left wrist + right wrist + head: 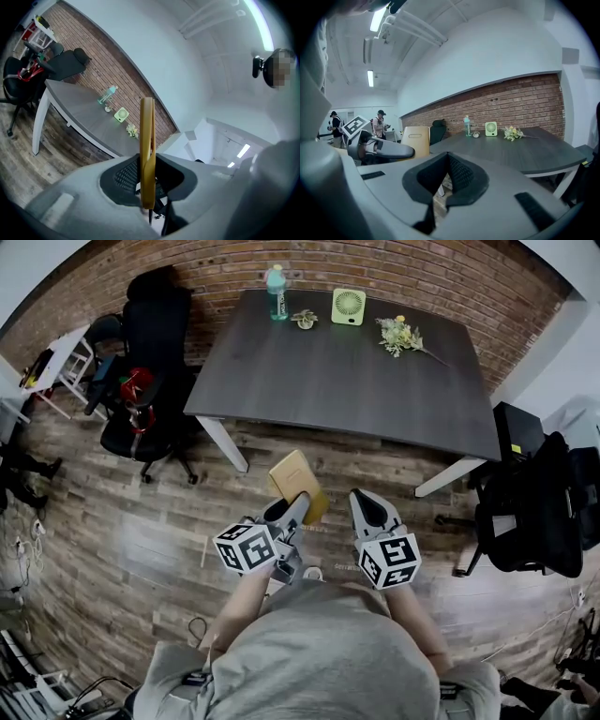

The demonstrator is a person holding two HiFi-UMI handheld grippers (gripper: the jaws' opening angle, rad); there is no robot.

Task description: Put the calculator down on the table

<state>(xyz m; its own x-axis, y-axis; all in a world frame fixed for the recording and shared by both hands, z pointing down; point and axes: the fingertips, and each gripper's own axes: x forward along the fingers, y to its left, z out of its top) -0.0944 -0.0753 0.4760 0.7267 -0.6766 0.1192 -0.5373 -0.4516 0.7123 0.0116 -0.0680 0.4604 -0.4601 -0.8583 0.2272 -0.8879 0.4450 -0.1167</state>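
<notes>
Left gripper (291, 510) first: jaws part-way closed and clamped on the calculator (298, 482), a yellowish slab pinched by its near end. In the left gripper view I see it edge-on, standing up between the pads. Its long axis runs out of the jaws toward 12 o'clock, a touch to 11. It hangs over the wooden floor, short of the table (347, 390), which lies dead ahead at 12 o'clock with its near edge beyond the calculator's tip. Over to the right gripper (368, 509): jaws drawn together, nothing in them, just beside the left one at its 3 o'clock. So the left does the work here. My read is to reach forward, then tip the flat face down onto the bare near stretch. The bottle (276, 292), fan (349, 307) and flowers (400, 335) sit along the far edge.
</notes>
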